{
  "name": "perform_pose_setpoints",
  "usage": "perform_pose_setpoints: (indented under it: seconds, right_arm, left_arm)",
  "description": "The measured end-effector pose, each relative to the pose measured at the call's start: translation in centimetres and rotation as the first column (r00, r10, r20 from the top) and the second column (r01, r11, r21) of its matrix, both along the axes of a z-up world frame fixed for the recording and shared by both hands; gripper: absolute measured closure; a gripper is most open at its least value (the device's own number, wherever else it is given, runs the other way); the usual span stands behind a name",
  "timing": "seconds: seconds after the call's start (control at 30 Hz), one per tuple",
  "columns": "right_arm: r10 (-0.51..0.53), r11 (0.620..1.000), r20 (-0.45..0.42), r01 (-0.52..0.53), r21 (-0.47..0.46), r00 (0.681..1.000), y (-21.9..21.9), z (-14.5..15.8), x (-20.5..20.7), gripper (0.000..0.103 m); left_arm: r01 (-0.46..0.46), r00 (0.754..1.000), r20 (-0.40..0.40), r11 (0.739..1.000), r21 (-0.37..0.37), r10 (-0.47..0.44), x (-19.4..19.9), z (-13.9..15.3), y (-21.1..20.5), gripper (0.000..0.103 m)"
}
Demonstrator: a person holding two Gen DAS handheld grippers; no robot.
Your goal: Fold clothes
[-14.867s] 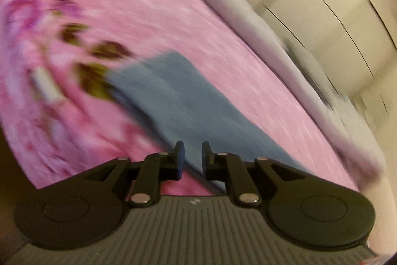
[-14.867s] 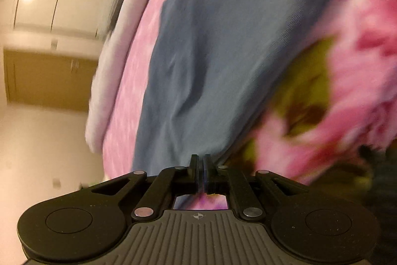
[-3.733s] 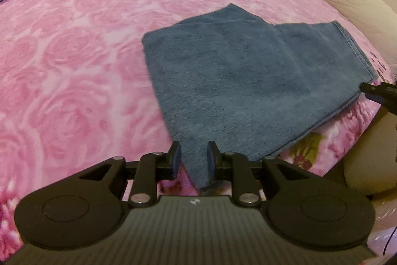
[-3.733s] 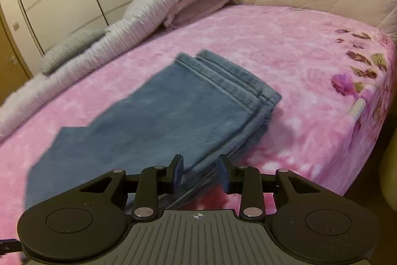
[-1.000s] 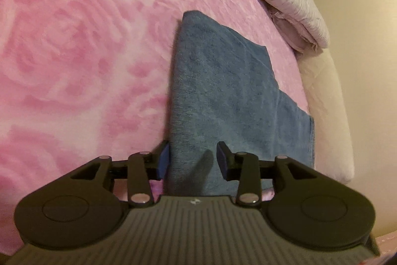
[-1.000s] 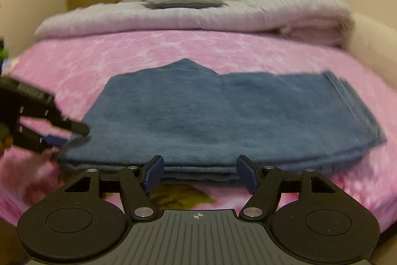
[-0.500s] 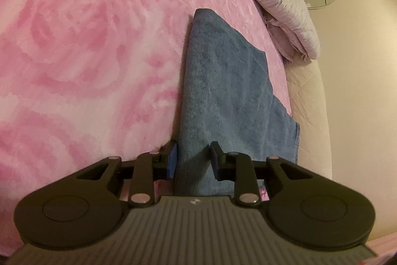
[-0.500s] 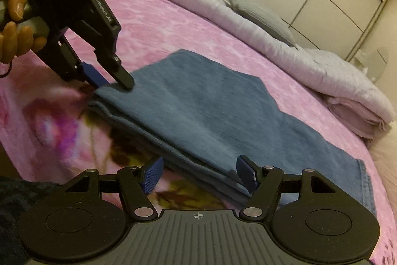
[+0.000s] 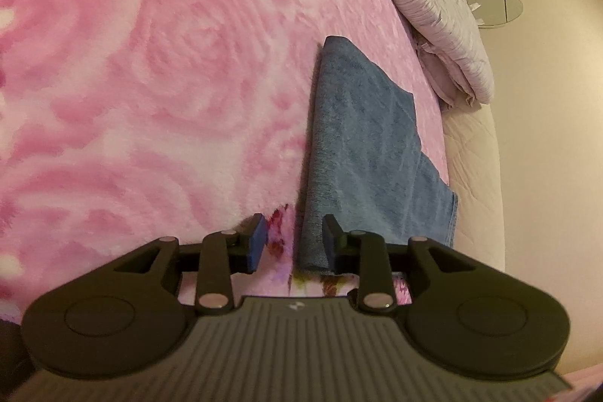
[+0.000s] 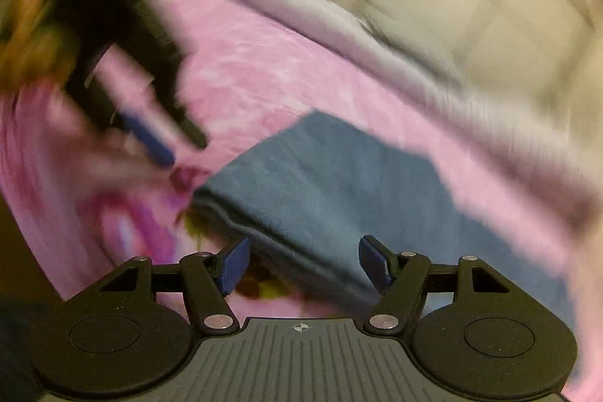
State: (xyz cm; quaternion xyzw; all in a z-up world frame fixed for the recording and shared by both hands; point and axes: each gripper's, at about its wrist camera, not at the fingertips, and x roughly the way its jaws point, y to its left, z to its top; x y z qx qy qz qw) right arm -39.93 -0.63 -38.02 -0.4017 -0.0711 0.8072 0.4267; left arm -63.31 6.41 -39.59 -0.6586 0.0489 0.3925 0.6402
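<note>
The left gripper [image 9: 291, 239] hovers low over a pink rose-patterned blanket [image 9: 150, 81], its jaws opening. The near corner of the folded blue jeans [image 9: 361, 138] lies between them, close against the right-side finger and clear of the other. A rumpled pale quilt [image 9: 433, 6] lies beyond the jeans.

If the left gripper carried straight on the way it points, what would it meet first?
Most likely the near corner of the folded blue jeans, already partly between the opening jaws of the left gripper; the pink blanket lies just beneath.
</note>
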Motion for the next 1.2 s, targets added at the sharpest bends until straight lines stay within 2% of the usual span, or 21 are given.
perform_pose_setpoints:
  seconds: [0.03,0.2,0.27,0.33,0.37,0.43,0.47,0.5,0.53,0.57,0.6,0.63,0.7,0.73,0.8,0.9,0.93,1.0,1.1,1.13,1.2]
  right_arm:
    - [0.046,0.998,0.068,-0.049,0.047,0.997,-0.6,-0.6,-0.7,0.034]
    - [0.146,0.969,0.230,-0.186,0.161,0.962,-1.0,-3.7,-3.1,0.034]
    - [0.168,0.955,0.271,-0.224,0.192,0.948,-0.7,-4.9,-3.9,0.038]
    - [0.177,0.946,0.286,-0.243,0.216,0.942,0.1,-6.0,-4.5,0.051]
    - [0.166,0.953,0.260,-0.223,0.205,0.951,0.6,-6.0,-4.5,0.058]
    - [0.142,0.967,0.203,-0.180,0.181,0.969,1.6,-6.1,-4.4,0.081]
    - [0.105,0.984,0.077,-0.115,0.138,0.991,2.4,-4.9,-3.4,0.084]
    - [0.060,0.995,-0.049,-0.056,0.086,0.997,3.2,-3.6,-2.3,0.088]
    - [0.007,1.000,-0.172,-0.002,0.026,0.985,4.0,-2.4,-1.2,0.089]
    - [-0.070,0.997,-0.315,0.055,-0.055,0.946,4.7,-0.7,0.6,0.089]
    - [-0.155,0.984,-0.464,0.096,-0.148,0.872,5.6,0.6,3.0,0.089]
    - [-0.246,0.962,-0.591,0.119,-0.245,0.768,6.6,1.9,5.5,0.089]
    - [-0.413,0.903,-0.761,0.118,-0.413,0.501,7.6,3.8,11.0,0.089]
    - [-0.484,0.872,-0.813,0.109,-0.476,0.324,7.6,4.1,14.5,0.089]
    - [-0.549,0.835,-0.832,0.100,-0.542,0.076,7.7,4.3,19.7,0.089]
    - [-0.569,0.789,-0.792,0.126,-0.602,-0.223,7.2,3.3,26.8,0.089]
    - [-0.568,0.766,-0.768,0.150,-0.625,-0.295,6.4,2.6,29.2,0.089]
    - [-0.582,0.705,-0.718,0.203,-0.680,-0.383,5.4,1.4,32.7,0.089]
    - [-0.627,0.595,-0.591,0.177,-0.784,-0.508,5.2,-2.0,37.5,0.088]
    - [-0.638,0.559,-0.546,0.162,-0.813,-0.542,5.3,-3.1,38.9,0.085]
    - [-0.642,0.579,-0.539,0.117,-0.807,-0.545,5.2,-3.6,40.4,0.081]
  left_arm:
    - [0.001,1.000,0.001,1.000,0.001,-0.001,0.0,0.0,0.0,0.077]
    - [0.008,1.000,0.012,1.000,-0.003,-0.008,-0.1,-0.2,0.0,0.077]
    - [0.010,1.000,0.014,1.000,-0.007,-0.010,-0.1,-0.3,0.1,0.077]
    - [0.009,1.000,0.013,1.000,-0.009,-0.009,-0.2,-0.3,0.3,0.077]
    - [0.008,1.000,0.009,1.000,-0.006,-0.008,-0.2,-0.1,0.4,0.077]
    - [0.000,1.000,0.003,1.000,0.005,0.000,-0.3,0.3,0.4,0.077]
    - [-0.007,1.000,0.001,1.000,0.013,0.007,-0.5,0.5,0.4,0.077]
    - [-0.014,1.000,-0.001,1.000,0.022,0.014,-0.6,0.8,0.4,0.077]
    - [-0.018,1.000,-0.002,0.999,0.032,0.018,-0.7,1.1,0.5,0.077]
    - [-0.021,1.000,-0.004,0.999,0.043,0.021,-0.8,1.5,0.5,0.077]
    - [-0.018,1.000,-0.010,0.999,0.050,0.019,-0.7,1.8,0.7,0.077]
    - [-0.015,1.000,-0.017,0.998,0.057,0.016,-0.6,2.2,0.8,0.077]
    - [0.003,1.000,-0.029,0.997,0.072,-0.001,0.1,2.8,1.4,0.077]
    - [0.021,0.999,-0.031,0.997,0.080,-0.019,0.9,3.0,1.7,0.077]
    - [0.060,0.998,-0.033,0.993,0.097,-0.057,2.5,3.5,2.4,0.077]
    - [0.145,0.989,-0.032,0.982,0.123,-0.142,6.0,4.3,3.7,0.077]
    - [0.174,0.985,-0.031,0.976,0.131,-0.172,7.2,4.4,4.2,0.077]
    - [0.232,0.973,-0.032,0.962,0.142,-0.229,9.7,4.7,5.1,0.076]
    - [0.311,0.950,-0.039,0.939,0.149,-0.309,14.1,4.6,6.1,0.076]
    - [0.336,0.942,-0.042,0.930,0.148,-0.333,15.5,4.6,6.3,0.076]
    - [0.378,0.926,-0.059,0.914,0.150,-0.373,18.0,4.3,6.5,0.077]
